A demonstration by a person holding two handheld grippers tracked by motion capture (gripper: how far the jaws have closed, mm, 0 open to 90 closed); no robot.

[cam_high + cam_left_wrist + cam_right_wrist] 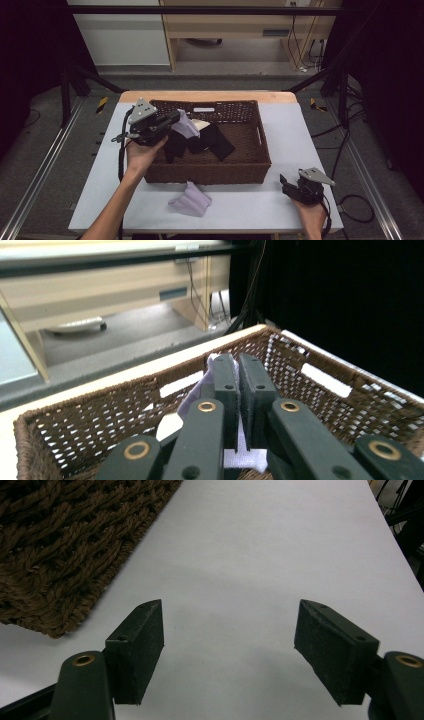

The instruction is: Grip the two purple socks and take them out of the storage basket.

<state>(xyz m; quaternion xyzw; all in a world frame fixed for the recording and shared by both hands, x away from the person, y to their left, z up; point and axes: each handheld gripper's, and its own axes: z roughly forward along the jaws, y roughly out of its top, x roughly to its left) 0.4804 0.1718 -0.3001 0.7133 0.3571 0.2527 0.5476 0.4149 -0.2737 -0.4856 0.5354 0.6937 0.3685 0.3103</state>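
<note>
Left tool (172, 119) is gripping a lilac sock (185, 126) above the wicker basket (260, 150). One lilac sock (190, 201) is lying out on the worktop (250, 205); dark socks (210, 141) are waiting below. Right tool (227, 650) is idling wide open.

Each black gripper (175, 118) has brass-ringed pivots, a grey three-cornered top plate and a trailing black cable.

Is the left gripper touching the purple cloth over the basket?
Touching. The left gripper view shows the left gripper shut on the purple cloth, which sticks out beside and below its jaws, above the basket.
</note>
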